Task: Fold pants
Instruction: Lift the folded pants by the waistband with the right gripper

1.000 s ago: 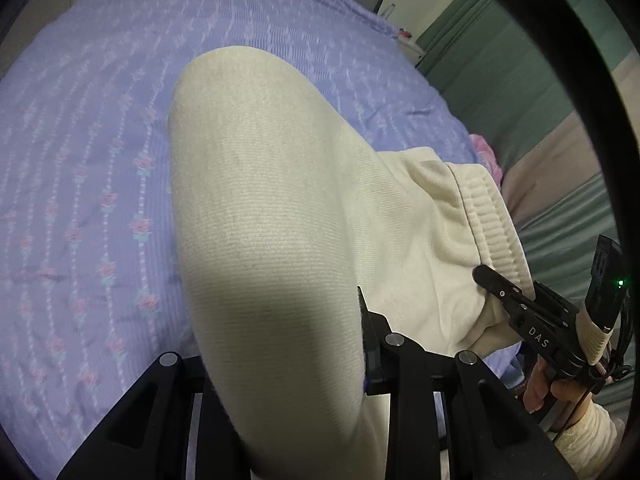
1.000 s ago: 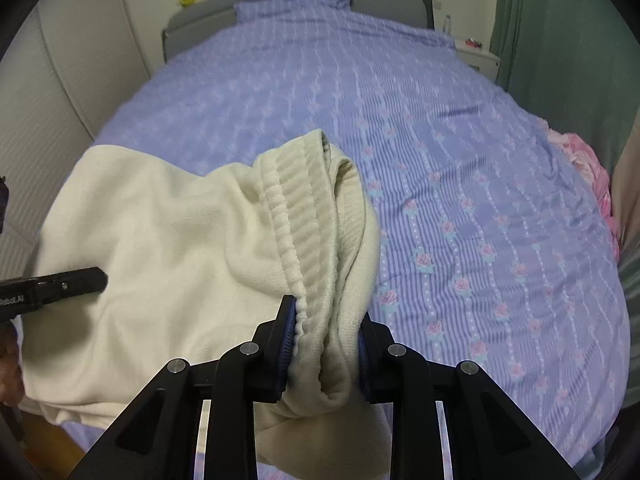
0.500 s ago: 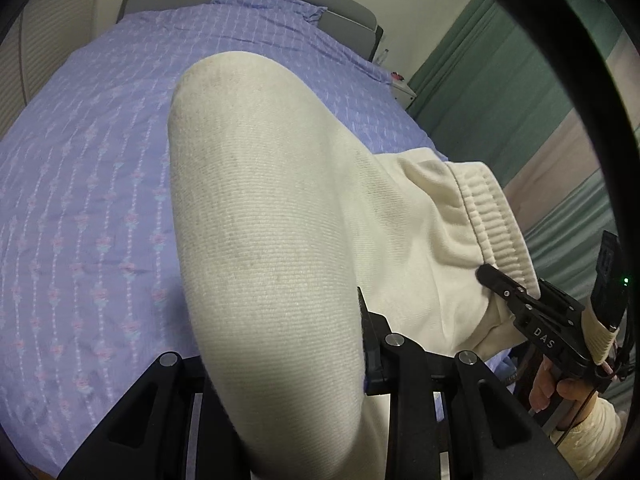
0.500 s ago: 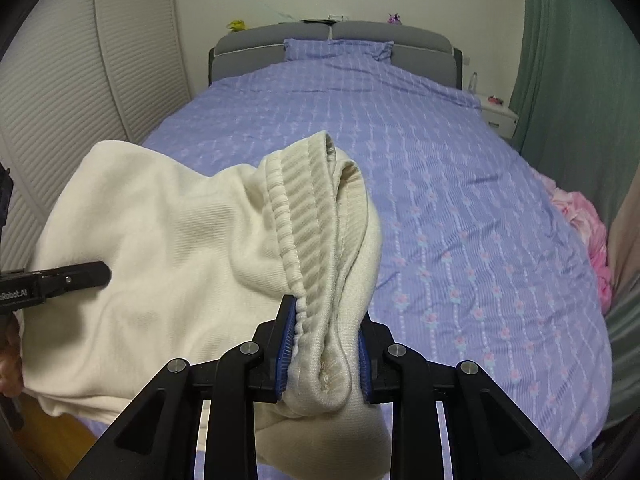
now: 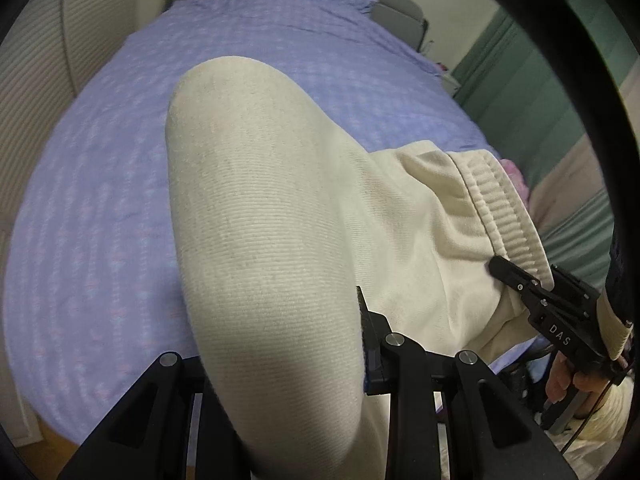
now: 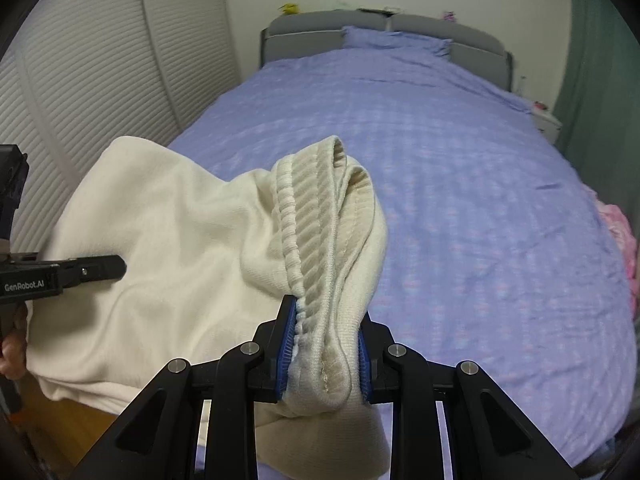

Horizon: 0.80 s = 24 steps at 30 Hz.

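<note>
off to the far left a ribbed closet door (image 6: pixel 100 92) is seen, with the bed just beside it. the left gripper (image 5: pixel 288 344) is clamped on a thick fold of the cream pants (image 5: pixel 260 208), so much cloth draped over it that only one finger shows beside the bulge. the grab looks to be at one end of the top edge so the fabric is kept spread sideways instead of bunching. the pants are held up in the air over the near end of the purple bedspread (image 6: pixel 460 168), not laid flat yet. moving right, the ribbed waistband (image 6: pixel 320 240) is pinched between the blue pads of the right gripper (image 6: pixel 324 356), doubled over itself, probably because the elastic gives a firm hold. with both ends carried like this, the pants can be lowered onto the open bedspread for folding, or so it's guessed. a pink thing (image 6: pixel 620 236) sits at the right edge of the bed.
</note>
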Tool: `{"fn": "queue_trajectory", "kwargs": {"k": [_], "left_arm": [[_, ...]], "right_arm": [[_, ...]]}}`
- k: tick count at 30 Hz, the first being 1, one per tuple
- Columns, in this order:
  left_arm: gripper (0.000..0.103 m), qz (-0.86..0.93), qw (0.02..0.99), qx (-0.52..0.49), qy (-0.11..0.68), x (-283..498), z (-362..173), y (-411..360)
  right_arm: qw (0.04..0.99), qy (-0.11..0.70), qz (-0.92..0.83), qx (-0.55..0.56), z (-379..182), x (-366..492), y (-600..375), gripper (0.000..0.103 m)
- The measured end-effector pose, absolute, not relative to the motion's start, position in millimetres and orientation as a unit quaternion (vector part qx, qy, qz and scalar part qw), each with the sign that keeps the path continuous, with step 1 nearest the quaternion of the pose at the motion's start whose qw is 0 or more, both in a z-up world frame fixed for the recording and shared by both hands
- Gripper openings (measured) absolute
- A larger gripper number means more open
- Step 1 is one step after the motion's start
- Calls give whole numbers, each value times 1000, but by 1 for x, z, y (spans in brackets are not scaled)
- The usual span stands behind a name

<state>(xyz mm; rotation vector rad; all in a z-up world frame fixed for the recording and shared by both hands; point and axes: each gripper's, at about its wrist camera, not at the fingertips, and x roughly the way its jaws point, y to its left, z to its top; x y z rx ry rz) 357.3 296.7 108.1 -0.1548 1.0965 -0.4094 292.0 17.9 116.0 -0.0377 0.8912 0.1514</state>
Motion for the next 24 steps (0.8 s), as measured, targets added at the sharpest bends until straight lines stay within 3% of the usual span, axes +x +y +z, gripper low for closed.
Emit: {"fn": "queue_trajectory", "kwargs": {"k": [5,16,24], "left_arm": [[29,-159,826,-65,537,361,85,367],[29,-96,804,-43,585,415,9,499],[29,-75,798,2,599,469,-30,548]], "right_arm": [[885,452,109,-24,111,292,20,26],[855,484,167,-80,46,341,180,26],[852,483,177,-97,9,374,259,26]]}}
